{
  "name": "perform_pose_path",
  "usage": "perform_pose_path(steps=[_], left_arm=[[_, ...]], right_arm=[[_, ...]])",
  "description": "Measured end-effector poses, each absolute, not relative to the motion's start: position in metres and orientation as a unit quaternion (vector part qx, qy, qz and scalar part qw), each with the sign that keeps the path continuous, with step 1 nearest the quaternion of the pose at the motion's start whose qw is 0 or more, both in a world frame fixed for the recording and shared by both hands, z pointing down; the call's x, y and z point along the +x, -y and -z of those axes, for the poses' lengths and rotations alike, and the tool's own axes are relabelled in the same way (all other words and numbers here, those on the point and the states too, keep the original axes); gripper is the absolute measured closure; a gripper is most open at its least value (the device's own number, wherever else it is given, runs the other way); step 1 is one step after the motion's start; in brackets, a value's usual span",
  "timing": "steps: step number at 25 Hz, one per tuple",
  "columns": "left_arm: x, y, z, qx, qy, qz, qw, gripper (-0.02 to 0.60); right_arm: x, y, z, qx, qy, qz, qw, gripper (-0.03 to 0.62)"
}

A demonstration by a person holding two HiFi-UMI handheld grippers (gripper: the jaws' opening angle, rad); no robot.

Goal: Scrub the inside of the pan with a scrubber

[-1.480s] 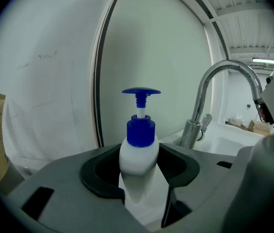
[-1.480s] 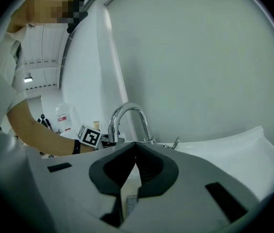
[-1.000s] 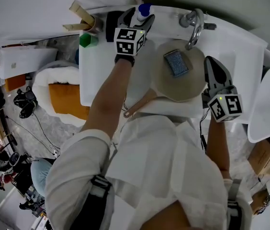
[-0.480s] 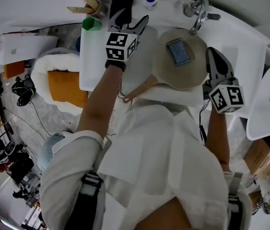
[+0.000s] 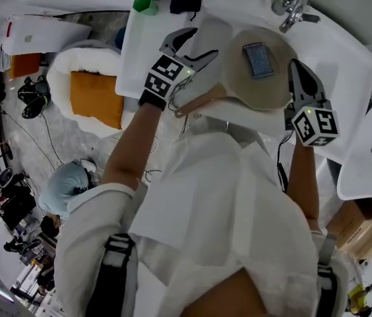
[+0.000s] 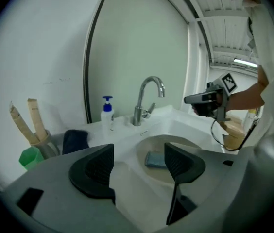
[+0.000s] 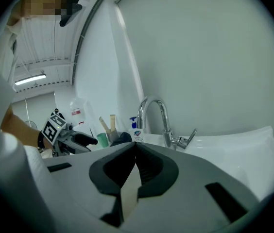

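The pan (image 5: pixel 248 92) sits in the sink (image 5: pixel 341 63) below the faucet (image 5: pixel 290 6). The blue scrubber (image 5: pixel 260 60) lies flat inside the pan, on the faucet side of its floor. The scrubber's long axis runs roughly from the faucet toward the person.

The right hand-held gripper (image 5: pixel 297 71) is just beside the pan's right rim and is the nearer of the two to the scrubber. Its jaws are pressed together with nothing between them (image 7: pixel 134 161). It points across the sink rather than down at the scrubber, which lies to its left and lower.

The left hand-held gripper (image 5: pixel 202 43) hangs over the white table to the left of the pan. Its jaws stand apart and empty (image 6: pixel 137 166), and the scrubber shows beyond the gap (image 6: pixel 155 159).

The pan's wooden handle (image 5: pixel 199 102) runs from the bowl toward the person's left and ends just below that gripper. So the handle looks like the left side's to steady. The scrubber likely falls to the right side, which would first have to open and tip down.
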State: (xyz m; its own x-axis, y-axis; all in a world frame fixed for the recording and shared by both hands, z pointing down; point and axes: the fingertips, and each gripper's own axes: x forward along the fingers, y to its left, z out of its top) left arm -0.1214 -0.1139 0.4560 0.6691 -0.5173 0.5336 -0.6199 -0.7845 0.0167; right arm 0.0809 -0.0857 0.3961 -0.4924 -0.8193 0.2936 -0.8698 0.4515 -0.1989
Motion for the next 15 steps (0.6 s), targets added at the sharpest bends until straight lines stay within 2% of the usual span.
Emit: perform_pose_path(steps=[8,15], left_arm=[[-0.112,0.003,-0.497,0.899,0.174,-0.364,0.171,0.245],[-0.121,-0.054,-0.531,0.865,0.144,-0.412,0.248,0.264]], right_arm=[[0.059,0.073,-0.419,0.461,0.866,-0.167,0.099,0.586],[0.060,0.062,-0.444,0.436,0.871,-0.175,0.140,0.586]])
